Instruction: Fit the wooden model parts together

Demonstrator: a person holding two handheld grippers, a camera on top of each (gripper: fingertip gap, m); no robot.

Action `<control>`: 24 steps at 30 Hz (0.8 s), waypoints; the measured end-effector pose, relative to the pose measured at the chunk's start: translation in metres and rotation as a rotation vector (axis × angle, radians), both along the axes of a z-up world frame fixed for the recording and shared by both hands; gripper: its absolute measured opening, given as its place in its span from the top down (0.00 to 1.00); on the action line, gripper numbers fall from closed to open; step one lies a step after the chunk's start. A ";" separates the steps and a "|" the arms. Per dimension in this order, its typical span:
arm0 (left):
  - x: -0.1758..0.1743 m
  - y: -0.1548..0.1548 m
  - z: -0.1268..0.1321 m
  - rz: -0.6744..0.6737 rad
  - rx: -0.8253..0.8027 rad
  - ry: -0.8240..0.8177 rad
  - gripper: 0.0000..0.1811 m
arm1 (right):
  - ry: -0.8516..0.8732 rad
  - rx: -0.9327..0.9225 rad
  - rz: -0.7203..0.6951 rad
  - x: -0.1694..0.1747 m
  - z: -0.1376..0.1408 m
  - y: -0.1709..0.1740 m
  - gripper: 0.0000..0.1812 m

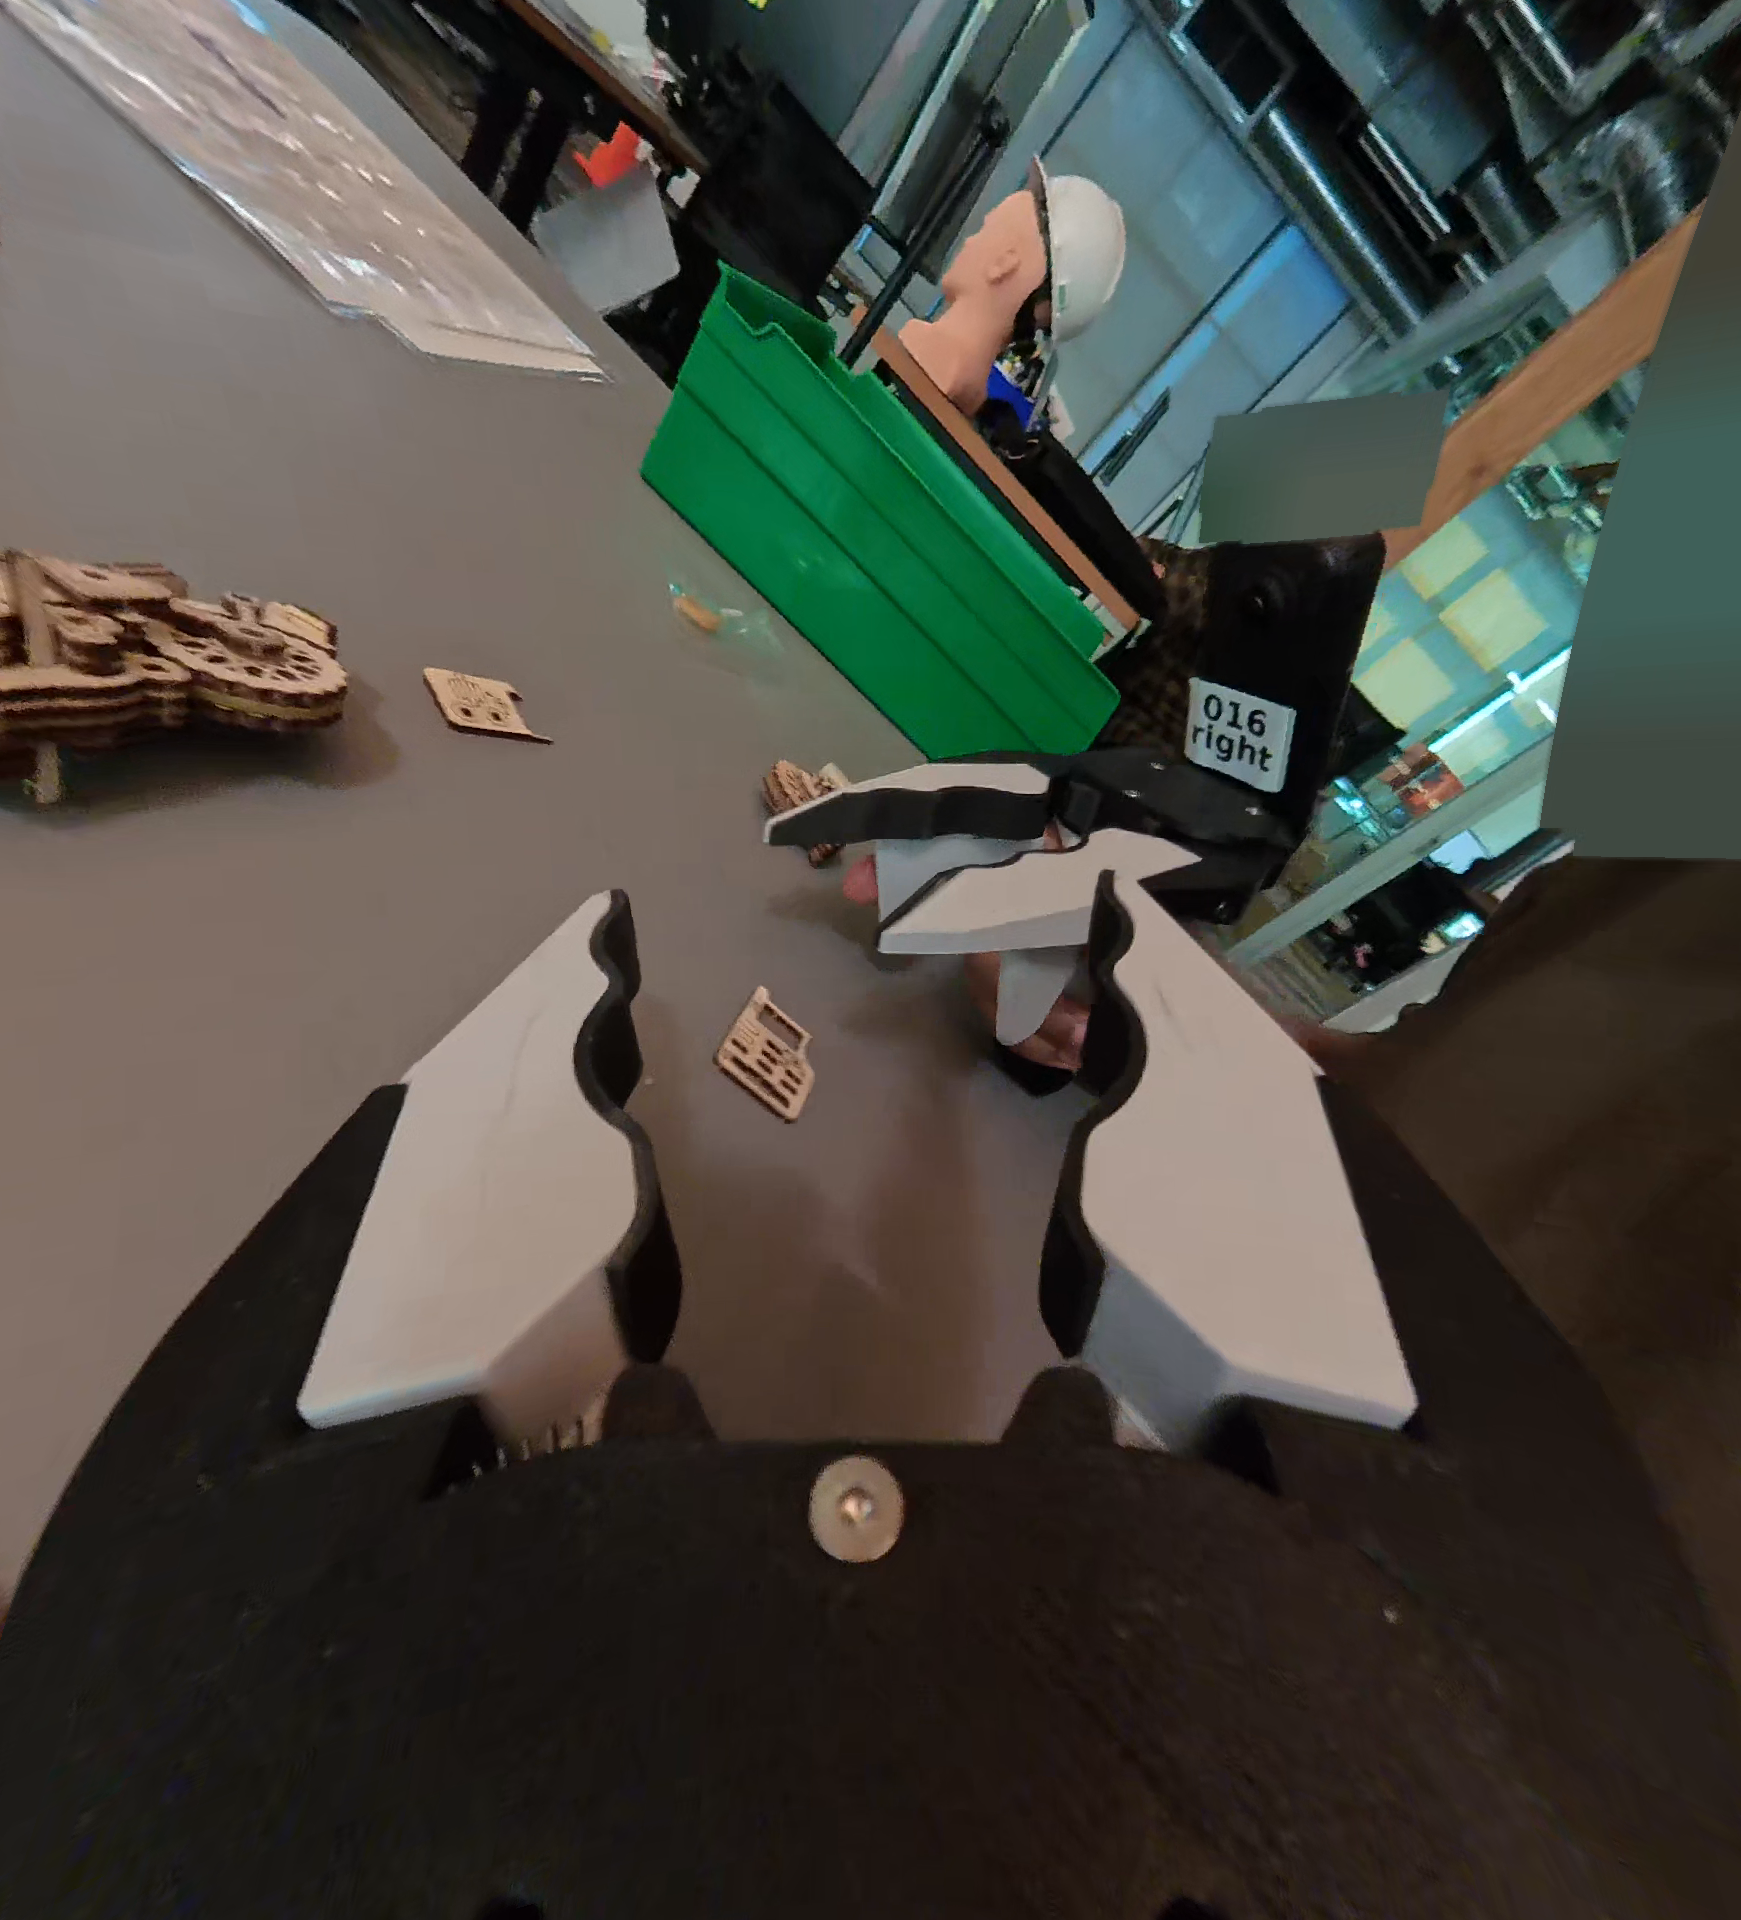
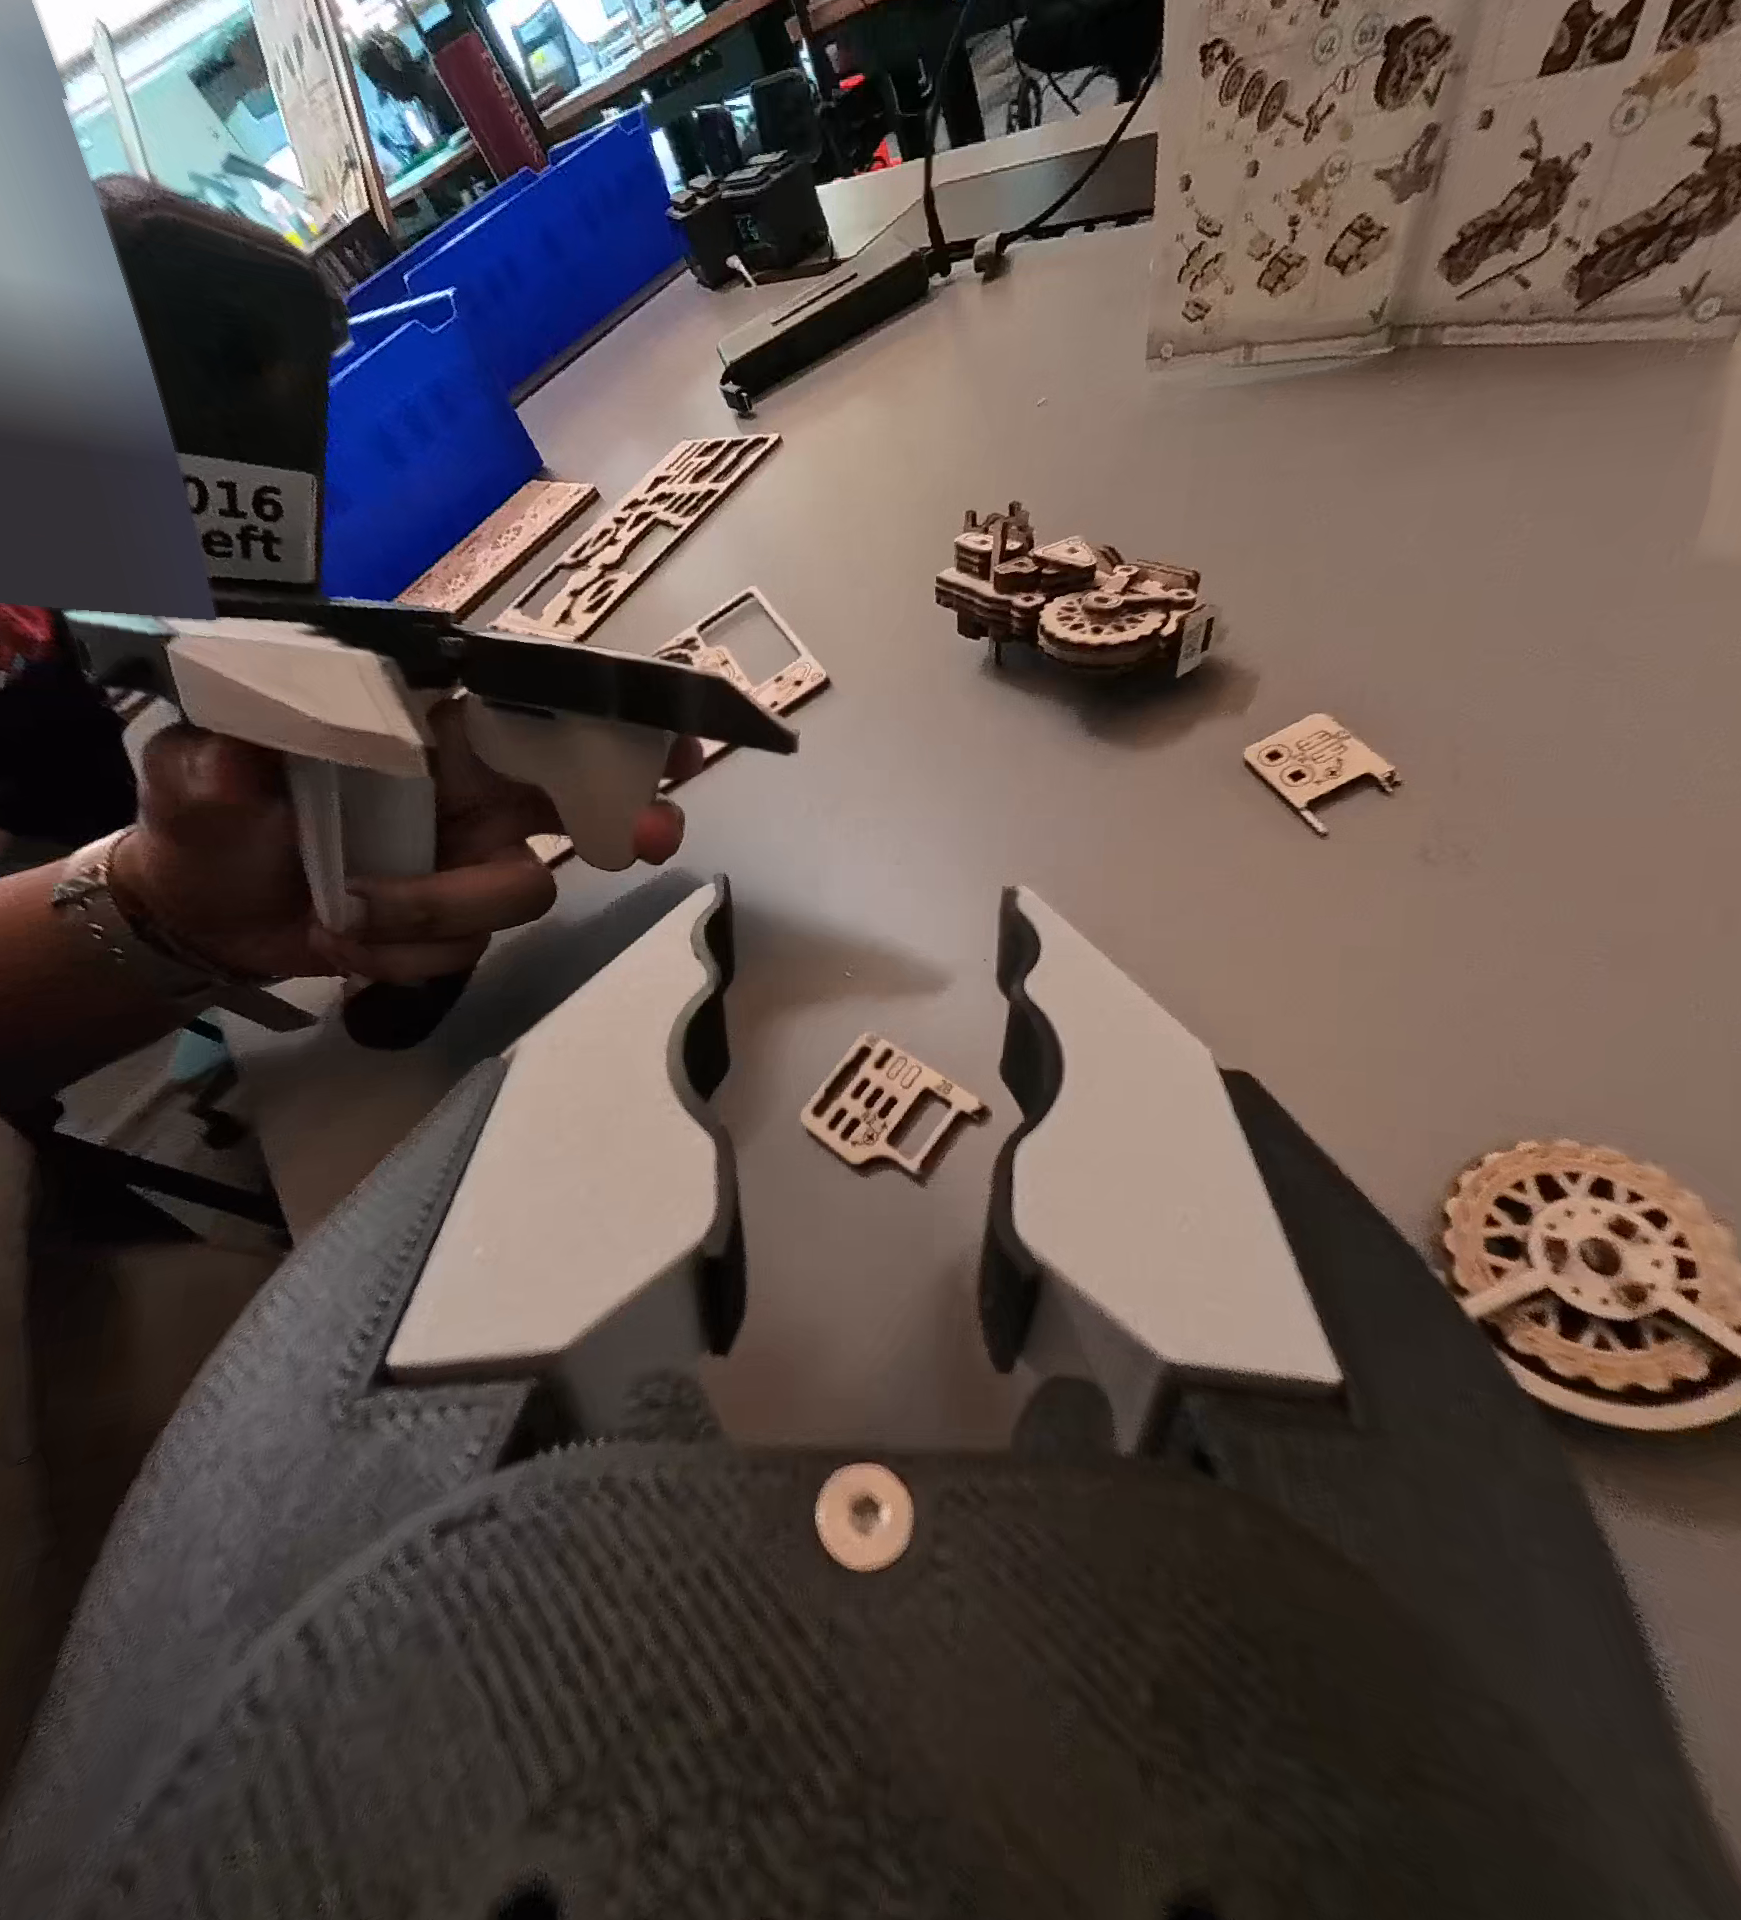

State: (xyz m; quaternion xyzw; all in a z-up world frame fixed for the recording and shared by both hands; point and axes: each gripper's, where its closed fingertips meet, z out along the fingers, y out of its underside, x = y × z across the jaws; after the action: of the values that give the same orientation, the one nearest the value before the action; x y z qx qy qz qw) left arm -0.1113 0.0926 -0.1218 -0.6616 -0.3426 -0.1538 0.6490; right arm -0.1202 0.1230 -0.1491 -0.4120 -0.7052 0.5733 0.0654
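Both wrist cameras look down closely along their tongs, sharing the slotted wooden plate [image 1: 764, 1054] [image 2: 891, 1104].

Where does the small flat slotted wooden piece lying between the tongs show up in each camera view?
Left wrist view: the slotted wooden piece lies flat on the grey table, just ahead of and between the open left tongs.
Right wrist view: the same piece lies between the open right tongs, low centre.
Shared landmark: the partly built wooden model, farther back on the table.

Each gripper has a black textured body, pale grey fingers [image 2: 1105, 1132] with wavy black pads, and a silver screw [image 2: 864, 1516]. The person's wrist wears a thin bracelet [image 2: 92, 899]. A white label [image 1: 1232, 734] sits on the right gripper [image 1: 845, 852].
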 end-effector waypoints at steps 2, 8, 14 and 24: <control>-0.006 -0.003 -0.003 0.029 -0.009 0.018 0.53 | -0.016 -0.030 0.009 -0.003 0.001 -0.003 0.74; -0.012 -0.009 -0.007 0.064 -0.021 0.040 0.57 | 0.029 -0.005 0.014 -0.016 0.004 -0.010 0.73; -0.005 -0.021 0.002 0.091 -0.008 0.076 0.57 | 0.108 0.050 -0.011 -0.017 0.008 -0.006 0.73; -0.021 -0.042 0.005 0.230 -0.074 0.195 0.59 | 0.171 0.069 -0.099 -0.033 0.019 0.002 0.72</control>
State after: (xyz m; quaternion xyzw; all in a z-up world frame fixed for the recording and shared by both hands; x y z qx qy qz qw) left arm -0.1324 0.0505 -0.1169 -0.6531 -0.3568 -0.0007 0.6679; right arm -0.1536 0.1246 -0.1300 -0.3934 -0.6952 0.5777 0.1679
